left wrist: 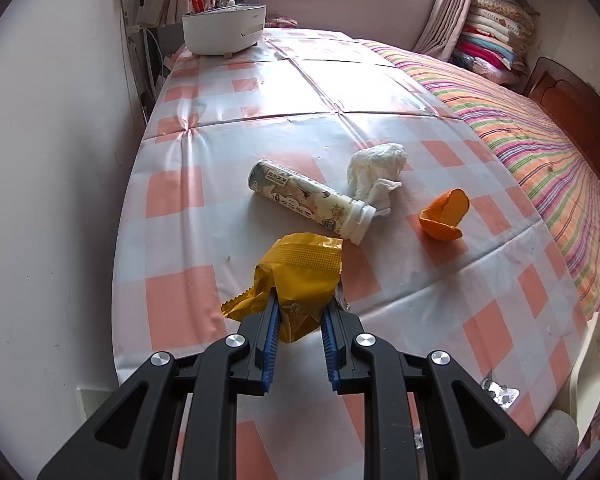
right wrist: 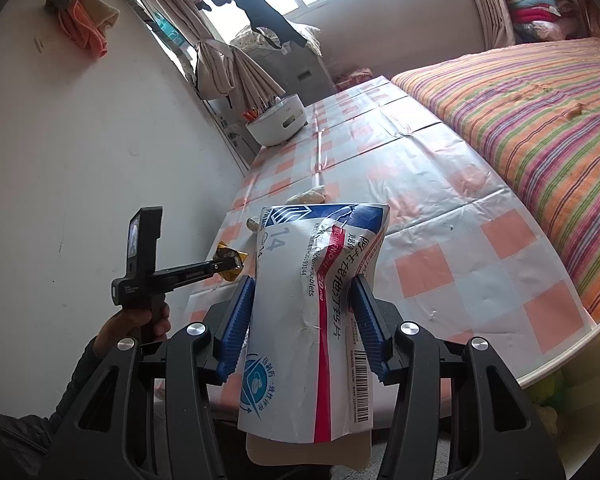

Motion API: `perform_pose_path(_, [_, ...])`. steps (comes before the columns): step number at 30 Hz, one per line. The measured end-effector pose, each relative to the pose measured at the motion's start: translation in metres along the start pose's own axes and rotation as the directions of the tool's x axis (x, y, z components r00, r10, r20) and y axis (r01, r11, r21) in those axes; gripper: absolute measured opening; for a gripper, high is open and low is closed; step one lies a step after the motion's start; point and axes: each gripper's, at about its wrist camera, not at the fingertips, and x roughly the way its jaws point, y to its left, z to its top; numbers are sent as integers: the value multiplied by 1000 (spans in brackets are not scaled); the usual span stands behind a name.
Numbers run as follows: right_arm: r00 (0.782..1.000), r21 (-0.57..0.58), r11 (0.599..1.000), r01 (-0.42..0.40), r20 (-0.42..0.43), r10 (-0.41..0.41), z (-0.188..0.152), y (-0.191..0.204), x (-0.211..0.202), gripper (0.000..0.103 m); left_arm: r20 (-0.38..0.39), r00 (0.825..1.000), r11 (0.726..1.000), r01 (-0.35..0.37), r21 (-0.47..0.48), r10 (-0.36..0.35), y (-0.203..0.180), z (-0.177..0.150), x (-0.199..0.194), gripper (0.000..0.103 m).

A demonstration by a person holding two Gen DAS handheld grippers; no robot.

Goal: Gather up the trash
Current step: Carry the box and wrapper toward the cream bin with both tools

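Home bedroom, lived-in. Bed (left wrist: 540, 148) with striped multicolour cover and dark wooden headboard (left wrist: 568, 96) right beside a table (left wrist: 300, 92) under a pink-and-white checked plastic cloth. Folded quilts (left wrist: 496, 28) stacked high in the corner. Curtains (right wrist: 236, 68) tied back at the window, laundry (right wrist: 260, 8) hanging there on a line. White electric cooker pot (left wrist: 224, 28) at the table's far end.

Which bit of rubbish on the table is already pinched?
The yellow wrapper: the left gripper is shut on it. The bottle, tissue and orange peel lie free.
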Motion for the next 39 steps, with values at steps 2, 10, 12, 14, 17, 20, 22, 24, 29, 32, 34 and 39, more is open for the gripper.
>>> perform_pose_path(2, [1000, 5, 1000, 5, 2, -5, -2, -2, -2, 48, 12, 1000, 1000, 16, 4, -16, -5, -6, -10, 19])
perform_pose_path(10, [999, 26, 999, 33, 17, -33, -11, -12, -17, 48, 36, 997, 997, 73, 37, -74, -34, -23, -43, 19])
perform_pose_path(12, [999, 30, 999, 40, 23, -41, -12, -14, -22, 48, 42, 996, 996, 82, 48, -84, -42, -26, -50, 19])
perform_pose_path(14, [998, 35, 998, 46, 30, -47, -14, -16, -28, 48, 47, 993, 993, 102, 62, -105, -50, -29, -57, 19])
perform_pose_path(17, [997, 41, 997, 59, 42, -60, -17, -18, -38, 48, 48, 991, 989, 124, 81, -128, -63, -35, -66, 19])
perform_pose_path(20, [996, 49, 996, 69, 52, -71, -21, -21, -46, 48, 46, 988, 985, 141, 101, -146, -75, -41, -73, 19])
perform_pose_path(22, [995, 56, 996, 74, 57, -77, -23, -23, -51, 48, 38, 986, 982, 155, 112, -160, -83, -45, -76, 19])
perform_pose_path(24, [994, 66, 995, 81, 65, -85, -27, -27, -58, 48, 36, 985, 979, 165, 117, -171, -89, -49, -78, 19])
perform_pose_path(29, [991, 87, 991, 102, 82, -109, -35, -36, -73, 48, 21, 981, 970, 187, 154, -192, -109, -59, -84, 19])
perform_pose_path(32, [987, 105, 987, 119, 93, -129, -40, -44, -84, 48, 17, 978, 964, 200, 175, -206, -122, -63, -88, 19])
perform_pose_path(34, [985, 113, 985, 130, 99, -141, -43, -48, -90, 48, 18, 977, 960, 204, 191, -211, -130, -65, -91, 19])
perform_pose_path(39, [974, 149, 974, 173, 121, -192, -53, -62, -112, 48, 14, 972, 947, 225, 228, -234, -155, -70, -97, 19])
